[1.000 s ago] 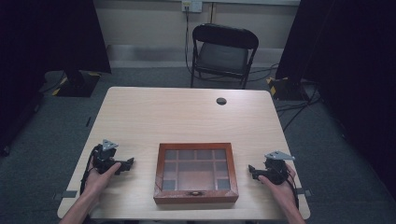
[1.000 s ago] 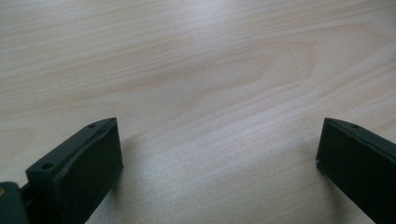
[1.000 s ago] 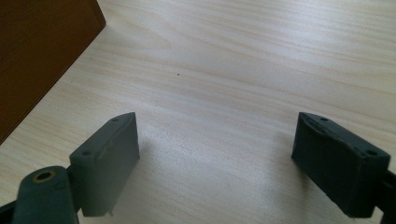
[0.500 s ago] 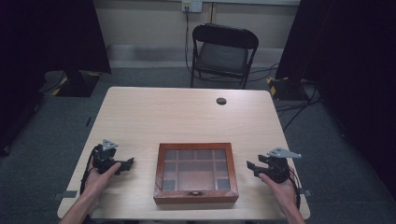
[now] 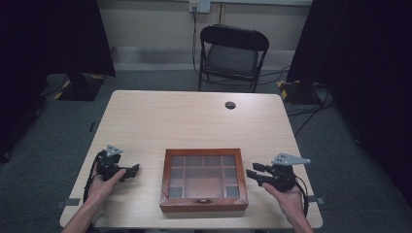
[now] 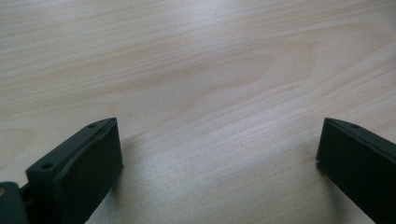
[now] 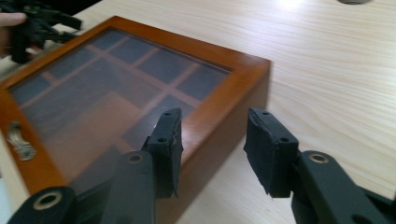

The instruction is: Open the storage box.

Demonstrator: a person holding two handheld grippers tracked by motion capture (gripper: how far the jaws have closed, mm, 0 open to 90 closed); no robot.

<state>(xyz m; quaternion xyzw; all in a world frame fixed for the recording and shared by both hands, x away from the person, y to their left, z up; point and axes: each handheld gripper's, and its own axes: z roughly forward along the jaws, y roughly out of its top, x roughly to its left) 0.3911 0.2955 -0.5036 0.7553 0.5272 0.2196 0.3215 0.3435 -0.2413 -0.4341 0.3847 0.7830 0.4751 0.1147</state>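
High view: I see the wooden box (image 5: 204, 179) lying flat near my edge of the table (image 5: 194, 121), lid shut, between my two grippers
Box: glass-panelled lid over a grid of compartments; whatever is inside is too dim for me to tell; a small metal clasp (image 5: 204, 200) sits on the front wall facing me
Right gripper view: my right gripper (image 7: 212, 140) hangs at the box's right-hand edge, one jaw above the lid frame (image 7: 224, 98), the other above bare table just beside the box's side wall
Right fingers: jaws moderately apart, nothing between them, not touching the wood as far as I can judge
Left gripper view: my left gripper (image 6: 219, 154) looks down on plain wood grain, jaws spread wide and holding nothing
Left position: in the high view the left gripper (image 5: 127, 171) rests on the table to the left of the box, apart from it, pointing toward it
Step in hand: I judge this as the approach, right side closing on the box, left side waiting
Next move: I would bring one gripper down to steady the frame and work the other toward the clasp to lift the lid
Care: the lid is glass, so I want a grip on the frame, not the pane
Farther off: a dark round cable port (image 5: 230, 105) in the table's far side, and a folding chair (image 5: 233, 53) beyond it
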